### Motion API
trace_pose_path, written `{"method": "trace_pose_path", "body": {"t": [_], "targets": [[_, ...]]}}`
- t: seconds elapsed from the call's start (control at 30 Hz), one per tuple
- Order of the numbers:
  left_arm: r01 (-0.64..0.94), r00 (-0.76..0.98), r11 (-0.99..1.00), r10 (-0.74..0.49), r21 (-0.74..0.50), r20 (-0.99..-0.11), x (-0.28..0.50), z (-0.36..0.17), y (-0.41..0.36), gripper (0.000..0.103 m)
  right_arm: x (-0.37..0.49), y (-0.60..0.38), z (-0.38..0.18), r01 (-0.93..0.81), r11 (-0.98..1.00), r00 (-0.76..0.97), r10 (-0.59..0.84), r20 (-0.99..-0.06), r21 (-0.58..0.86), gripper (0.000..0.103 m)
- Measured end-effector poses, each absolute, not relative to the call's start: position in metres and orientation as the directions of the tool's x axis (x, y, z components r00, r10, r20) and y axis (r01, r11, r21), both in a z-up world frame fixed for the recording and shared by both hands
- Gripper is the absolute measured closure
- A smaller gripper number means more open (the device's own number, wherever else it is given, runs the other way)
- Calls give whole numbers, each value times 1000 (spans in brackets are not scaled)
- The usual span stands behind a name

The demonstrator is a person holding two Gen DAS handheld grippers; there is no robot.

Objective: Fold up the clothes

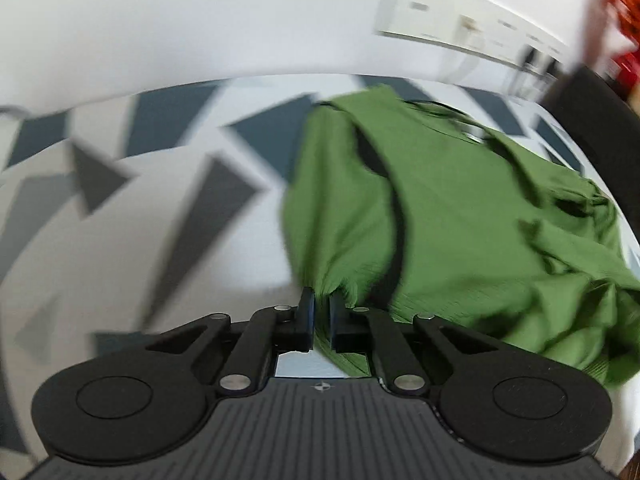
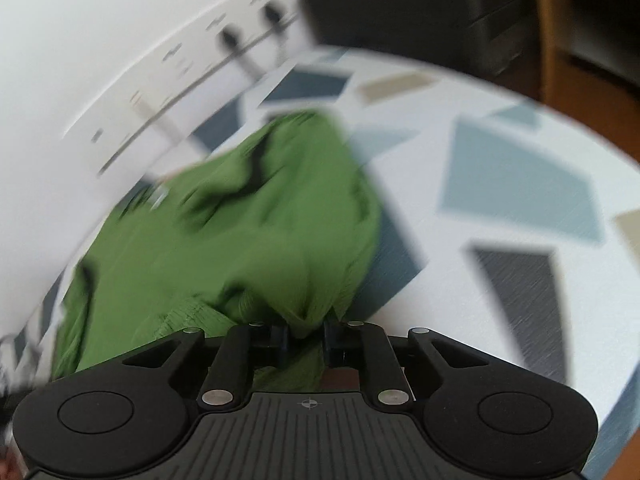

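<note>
While each claw pinches an edge of the green garment (image 1: pixel 440 208), left claw (image 1: pixel 322 312) and right claw (image 2: pixel 306 334) alike, the cloth lies rumpled on the patterned bench (image 1: pixel 180 220) near the wall. No fold is visible; folding remains undone.

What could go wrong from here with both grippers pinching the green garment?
1. The left gripper holds only a thin bunched edge of the green garment; it could slip out when pulled.
2. The right gripper grips a thick wad, so several layers may lift together and the fold come out uneven.
3. The garment lies crumpled near the wall sockets; a swing could snag the plugged cables.
</note>
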State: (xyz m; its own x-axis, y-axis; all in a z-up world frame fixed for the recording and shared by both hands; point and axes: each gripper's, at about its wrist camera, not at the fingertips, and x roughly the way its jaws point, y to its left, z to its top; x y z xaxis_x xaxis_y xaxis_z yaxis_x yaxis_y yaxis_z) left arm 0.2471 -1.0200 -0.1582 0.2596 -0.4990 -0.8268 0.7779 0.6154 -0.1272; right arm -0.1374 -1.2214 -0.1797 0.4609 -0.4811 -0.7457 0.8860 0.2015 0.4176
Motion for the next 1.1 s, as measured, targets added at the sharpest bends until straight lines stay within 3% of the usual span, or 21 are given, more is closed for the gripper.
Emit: {"method": "trace_pose_path", "body": {"t": [0.1, 0.23, 0.3, 0.4, 0.47, 0.5, 0.63, 0.8, 0.87, 0.9, 0.93, 1.1], "targets": [[757, 347, 652, -462, -47, -816, 260, -154, -998, 96, -153, -1230, -173, 910, 101, 384, -570, -727, 402, 88], [703, 426, 711, -410, 9, -807, 268, -153, -978, 96, -168, -1229, -173, 902, 18, 355, -599, -718, 431, 72], [677, 448, 736, -387, 23, -806, 273, -155, -968, 95, -173, -1226, -174, 887, 8, 377, -589, -714, 462, 70], [693, 423, 720, -396, 10, -815, 275, -155, -958, 76, -161, -1217, -174, 876, 98, 448, -528, -722, 472, 58], [737, 379, 676, -417, -3, -826, 268, -153, -952, 24, -150, -1208, -174, 880, 169, 465, -494, -735, 444, 44], [755, 358, 656, -427, -11, -830, 263, -151, -948, 21, -144, -1203, -175, 884, 202, 465, -482, -743, 422, 40], [803, 290, 596, -416, -17, -862, 233, -156, -950, 21, -122, -1185, -178, 892, 310, 442, -444, -780, 328, 36], [795, 321, 607, -412, 6, -853, 200, -168, -957, 21, -102, -1174, -181, 868, 414, 446, -404, -799, 275, 42], [768, 319, 640, -418, -26, -850, 204, -169, -957, 21, -96, -1172, -180, 848, 463, 460, -398, -794, 259, 57], [758, 322, 652, -421, -36, -848, 206, -169, -957, 21, -95, -1173, -179, 848, 464, 461, -404, -790, 258, 79], [749, 323, 661, -420, -42, -848, 209, -168, -958, 21, -100, -1177, -179, 859, 436, 458, -422, -782, 268, 93], [708, 298, 699, -421, -97, -857, 220, -163, -958, 21, -133, -1205, -176, 914, 244, 407, -536, -740, 325, 94]]}}
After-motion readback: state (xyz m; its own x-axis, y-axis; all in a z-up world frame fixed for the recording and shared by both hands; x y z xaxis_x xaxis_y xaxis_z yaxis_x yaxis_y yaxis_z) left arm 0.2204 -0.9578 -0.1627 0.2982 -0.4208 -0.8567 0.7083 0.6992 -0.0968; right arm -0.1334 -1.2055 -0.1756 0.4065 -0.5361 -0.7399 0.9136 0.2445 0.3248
